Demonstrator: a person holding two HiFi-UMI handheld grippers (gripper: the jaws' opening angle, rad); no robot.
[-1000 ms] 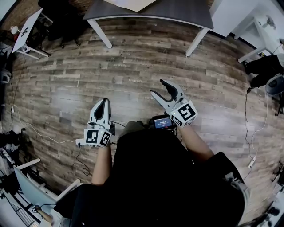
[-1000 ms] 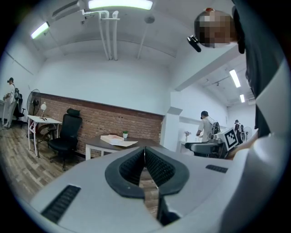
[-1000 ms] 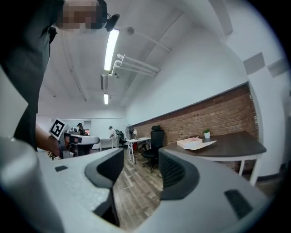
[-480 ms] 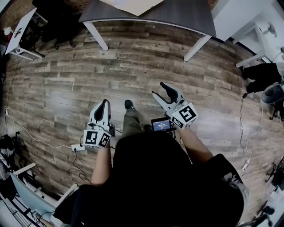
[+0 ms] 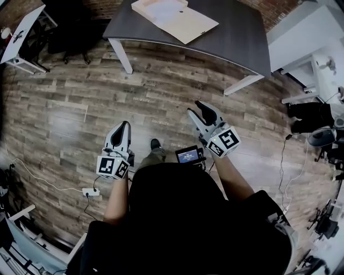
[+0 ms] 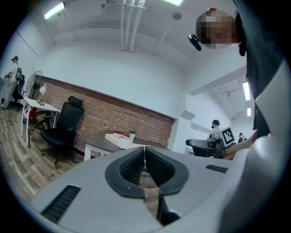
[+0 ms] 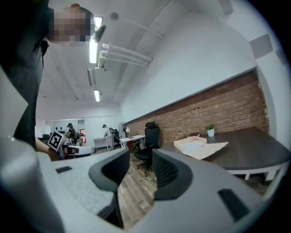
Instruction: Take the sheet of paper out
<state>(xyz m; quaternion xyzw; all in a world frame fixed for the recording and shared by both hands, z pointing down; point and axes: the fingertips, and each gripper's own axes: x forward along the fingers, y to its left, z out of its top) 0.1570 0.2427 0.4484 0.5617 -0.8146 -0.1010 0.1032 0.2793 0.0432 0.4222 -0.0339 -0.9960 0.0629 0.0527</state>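
A tan folder point(image 5: 180, 20) lies open on the dark table point(image 5: 239, 35), with a pale sheet point(image 5: 163, 8) on top of it. It also shows in the left gripper view as a tan folder point(image 6: 119, 139) and in the right gripper view as a tan folder point(image 7: 201, 148), well ahead of both grippers. My left gripper point(image 5: 124, 125) is held level over the wood floor, and its jaws point(image 6: 145, 152) are shut on nothing. My right gripper point(image 5: 195, 108) is level too. Its jaws point(image 7: 141, 160) stand apart and are closing, with nothing between them.
A black office chair point(image 6: 62, 128) and a white side desk point(image 5: 24, 37) stand left of the table. White furniture point(image 5: 303, 37) is at the right. A small potted plant point(image 7: 210, 130) sits on the table. Cables and a power strip point(image 5: 90, 191) lie on the floor. People stand far off point(image 6: 217, 129).
The person has walked towards the table, which now shows more fully with the folder on it. Both grippers came along. The right jaws have narrowed.
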